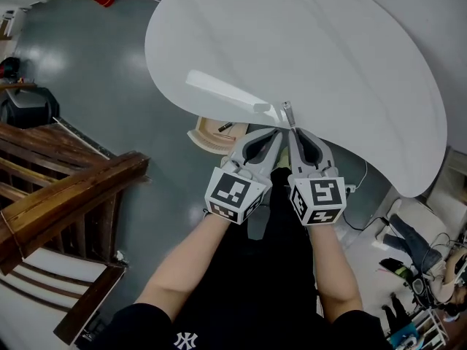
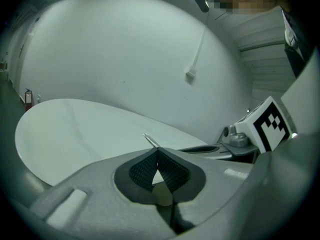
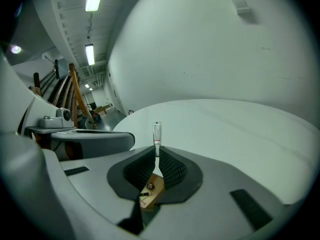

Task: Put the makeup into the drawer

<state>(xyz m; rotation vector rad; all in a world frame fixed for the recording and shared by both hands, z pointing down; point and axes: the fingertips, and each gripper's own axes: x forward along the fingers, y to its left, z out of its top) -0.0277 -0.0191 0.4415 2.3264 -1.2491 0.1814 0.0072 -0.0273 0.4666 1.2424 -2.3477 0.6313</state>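
Below the near edge of the white table (image 1: pixel 328 49), an open wooden drawer (image 1: pixel 210 134) juts out. The left gripper (image 1: pixel 276 129) has its jaws together, seemingly on nothing. The right gripper (image 1: pixel 292 128) pinches the makeup tube (image 1: pixel 287 111) by its very end, just right of the drawer and not yet in it. With so slight a hold the tube could pivot, slip and fall past the drawer.

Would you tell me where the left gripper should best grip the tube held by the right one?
Probably the free upper half of the tube, coming in from the left side. The right gripper clamps only its lower end, so the slim, straight body stands clear past those jaws. The left gripper is shut and must open first.
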